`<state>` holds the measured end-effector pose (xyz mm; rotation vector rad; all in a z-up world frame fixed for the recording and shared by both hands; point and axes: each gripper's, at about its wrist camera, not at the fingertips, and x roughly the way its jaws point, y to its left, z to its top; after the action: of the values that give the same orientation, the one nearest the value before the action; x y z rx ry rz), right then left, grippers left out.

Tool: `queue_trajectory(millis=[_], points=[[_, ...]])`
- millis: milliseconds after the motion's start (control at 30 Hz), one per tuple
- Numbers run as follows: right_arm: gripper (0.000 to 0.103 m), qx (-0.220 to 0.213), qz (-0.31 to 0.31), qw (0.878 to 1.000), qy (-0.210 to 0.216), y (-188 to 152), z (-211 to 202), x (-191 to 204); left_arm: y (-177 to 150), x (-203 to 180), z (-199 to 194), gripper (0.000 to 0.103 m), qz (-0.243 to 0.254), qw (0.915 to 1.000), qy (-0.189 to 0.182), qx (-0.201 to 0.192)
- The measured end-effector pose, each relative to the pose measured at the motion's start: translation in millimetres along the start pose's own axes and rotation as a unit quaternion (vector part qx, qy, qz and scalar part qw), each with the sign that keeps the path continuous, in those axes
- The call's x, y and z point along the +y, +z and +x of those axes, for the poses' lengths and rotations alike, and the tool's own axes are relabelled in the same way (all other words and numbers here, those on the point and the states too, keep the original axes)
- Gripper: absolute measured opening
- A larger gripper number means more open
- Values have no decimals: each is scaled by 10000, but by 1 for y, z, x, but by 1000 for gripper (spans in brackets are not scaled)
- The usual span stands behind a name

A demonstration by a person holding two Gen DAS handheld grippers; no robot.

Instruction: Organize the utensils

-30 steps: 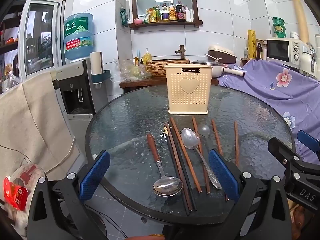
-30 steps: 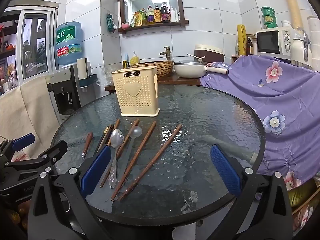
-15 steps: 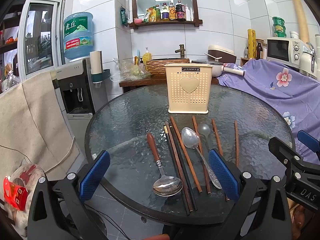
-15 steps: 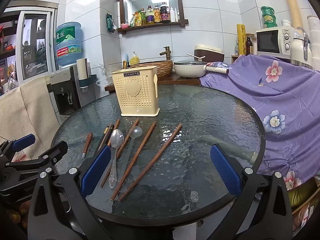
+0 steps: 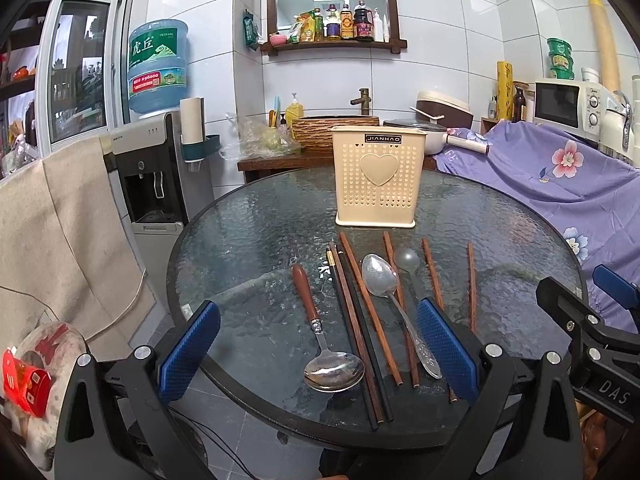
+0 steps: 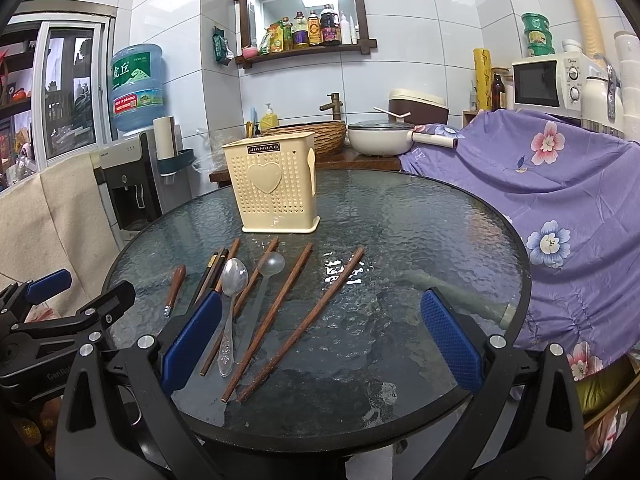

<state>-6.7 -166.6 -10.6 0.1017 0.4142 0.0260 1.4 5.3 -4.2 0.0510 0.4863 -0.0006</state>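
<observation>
**Hovering wide over a row of loose utensils**

Hovering at the near edge of the round glass tabletop (image 5: 248,240), the left claw (image 5: 318,354) is gaping wide and holding nothing; the right claw (image 6: 320,336) is doing the same beside it. The utensils are lying side by side between the near edge and the centre: a wooden-handled spoon (image 5: 324,332), a dark chopstick pair (image 5: 356,328), brown chopsticks (image 6: 286,308), a metal spoon (image 5: 390,300) and a clear plastic spoon (image 6: 266,280). The cream perforated holder (image 5: 378,176) is standing upright toward the far edge, just beyond their tips. A purple flowered cloth (image 6: 560,200) is draping along the tabletop's right edge, and a water dispenser (image 5: 148,176) is standing off its left side.
</observation>
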Motion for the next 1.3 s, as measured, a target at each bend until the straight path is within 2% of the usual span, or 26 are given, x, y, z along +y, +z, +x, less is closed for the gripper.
queue_trajectory(millis=[633,900,1067,1233,1300], points=[[98,42,-3,10000,3,-2,3,1,-2,2,2,97,-44,10000,-27,49],[98,158,-52,9998,-50,-3,16,2,-1,5,10,97,-40,9998,-25,193],[98,366,-159,9991,-149,1,29,2,3,14,22,97,98,9993,25,362],[98,719,-273,9966,-283,8,55,-2,12,29,41,97,332,9972,318,596],[98,823,-315,9957,-279,12,65,-3,16,35,51,97,330,9964,318,713]])
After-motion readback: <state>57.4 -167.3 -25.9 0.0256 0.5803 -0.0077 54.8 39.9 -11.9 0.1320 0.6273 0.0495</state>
